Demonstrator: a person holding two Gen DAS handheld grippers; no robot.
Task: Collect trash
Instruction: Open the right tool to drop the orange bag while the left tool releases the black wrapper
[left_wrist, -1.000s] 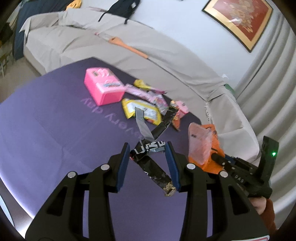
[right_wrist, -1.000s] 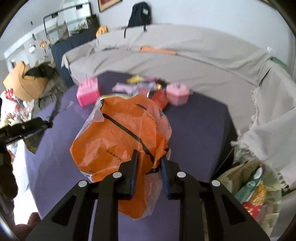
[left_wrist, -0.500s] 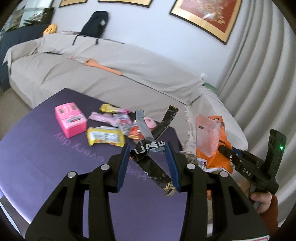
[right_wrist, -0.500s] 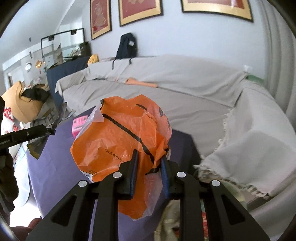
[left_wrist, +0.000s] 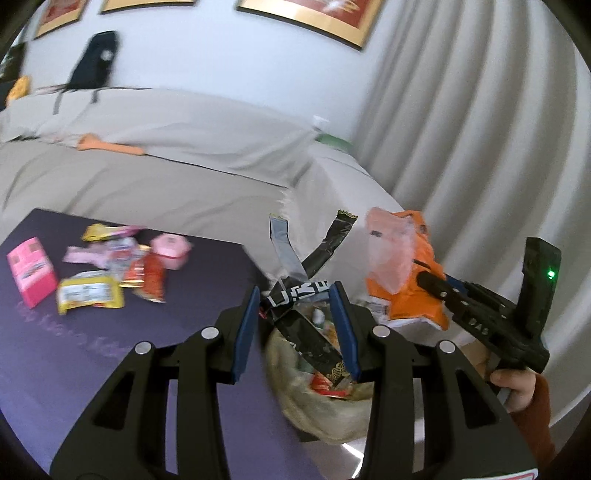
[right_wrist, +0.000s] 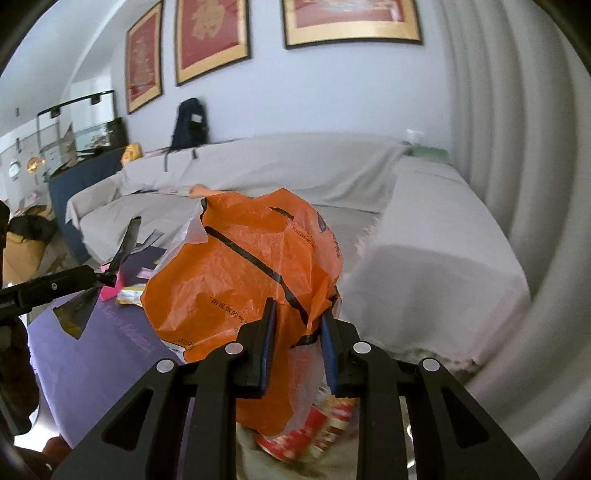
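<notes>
Over blurred, seemingly full bin (left_wrist: 325, 413), left gripper (left_wrist: 293, 326) pinching crinkled black wrappers (left_wrist: 314, 258)

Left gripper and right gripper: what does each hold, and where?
Left gripper pinches black wrappers at their crossing. Right gripper clamps an orange plastic bag at its lower, bunched part.

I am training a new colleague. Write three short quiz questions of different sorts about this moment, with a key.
1. True or false: the left gripper holds a crumpled black foil wrapper with white lettering.
2. What does the right gripper hold? A) orange plastic bag B) pink cardboard box C) yellow snack packet
3. Fill in: below the left gripper's fingers lies an open pale bag of trash, beside the ____ table.

Key: 1 true; 2 A; 3 purple.
</notes>
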